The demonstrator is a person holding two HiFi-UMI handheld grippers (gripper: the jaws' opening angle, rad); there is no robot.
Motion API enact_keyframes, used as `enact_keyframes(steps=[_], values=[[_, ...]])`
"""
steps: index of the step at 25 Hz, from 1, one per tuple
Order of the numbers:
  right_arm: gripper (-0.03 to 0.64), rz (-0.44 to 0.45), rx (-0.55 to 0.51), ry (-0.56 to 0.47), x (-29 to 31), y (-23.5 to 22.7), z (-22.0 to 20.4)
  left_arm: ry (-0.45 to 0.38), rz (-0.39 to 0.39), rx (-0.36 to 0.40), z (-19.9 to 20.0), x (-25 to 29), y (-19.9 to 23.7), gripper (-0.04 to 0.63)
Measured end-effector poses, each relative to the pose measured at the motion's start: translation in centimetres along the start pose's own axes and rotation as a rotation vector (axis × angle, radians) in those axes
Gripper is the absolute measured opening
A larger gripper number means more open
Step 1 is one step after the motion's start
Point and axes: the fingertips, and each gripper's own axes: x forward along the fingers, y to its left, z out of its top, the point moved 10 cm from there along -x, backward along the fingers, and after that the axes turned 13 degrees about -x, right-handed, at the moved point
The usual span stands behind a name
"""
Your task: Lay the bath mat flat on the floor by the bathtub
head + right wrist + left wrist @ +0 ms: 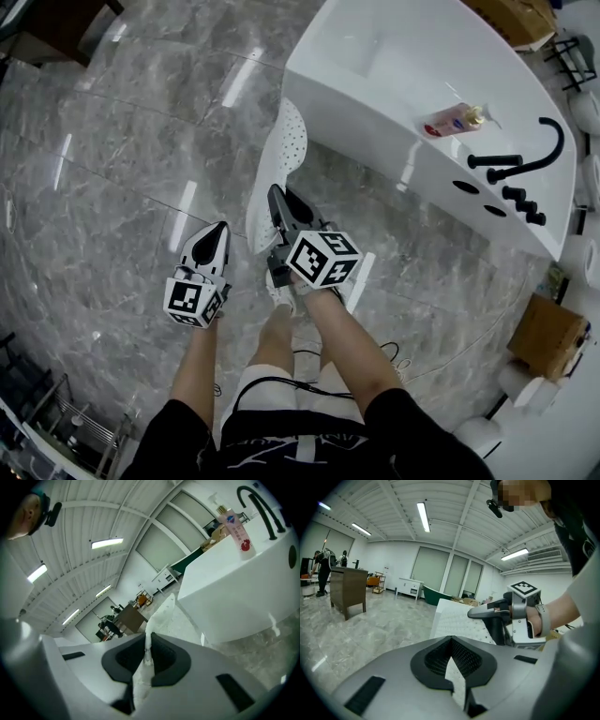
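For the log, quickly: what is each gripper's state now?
Left gripper: slightly open, empty.
Right gripper: closed on the bath mat.

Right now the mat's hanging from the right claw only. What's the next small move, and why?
Probably bring the left claw to the bath mat's free near edge and grip it. The mat hangs upright beside the bathtub from the shut right claw alone; the left claw is slightly apart, empty, clear of the mat. Two grips should spread it flat.
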Motion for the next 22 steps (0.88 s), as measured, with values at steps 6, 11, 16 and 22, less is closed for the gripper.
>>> enact_keyframes(steps=[6,11,16,22], values=[[0.04,-0.181,0.082,-0.031,2.3,-7.6,-6.4,-0.035,-0.022,0.039,-1.2,0.9,0.8,0.014],[0.04,-0.326,0.051,0.064,2.8,-16.6,-14.9,-0.052,-0.071,0.059,-5.4,3.8,1.3,0.014],[0.038,-0.399,-0.029,0.159,0.9,-25.4,-21.4,0.009,-0.111,0.051,-11.5,6.8,0.6,0.014],[0.04,-0.463,-0.108,0.28,-1.7,-32.4,-25.6,0.091,-0.145,0.08,-16.8,9.3,-0.1,0.014]])
